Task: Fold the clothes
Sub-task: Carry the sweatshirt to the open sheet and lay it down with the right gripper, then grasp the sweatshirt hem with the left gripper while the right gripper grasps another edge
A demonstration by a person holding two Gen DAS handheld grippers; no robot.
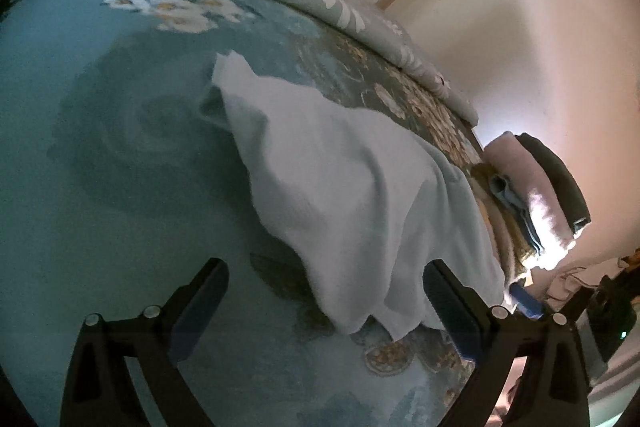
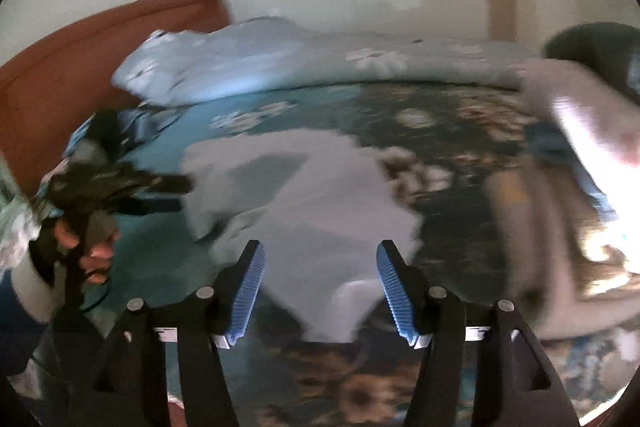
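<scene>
— Where is the garment lying from you?

— The pale garment (image 2: 320, 211) lies crumpled on the bed (image 2: 460, 131), straight ahead of and below my right gripper (image 2: 320, 291). Those fingers stand apart with nothing clamped; the near hem shows in the gap between them but I am not pressing on it. My left gripper (image 1: 324, 307) is spread wide too, empty, with the cloth's corner just beside its right finger (image 1: 452, 307).

— Which way does it run?

— In the left view its long axis runs away from me, up and leftward. The right fingers look nearer to the hem.

— Room to work?

— Open bedspread on the left; on the right the stack of folded clothes (image 1: 536, 191) sits by the bed's edge, so I judge spreading leftward safer.
</scene>
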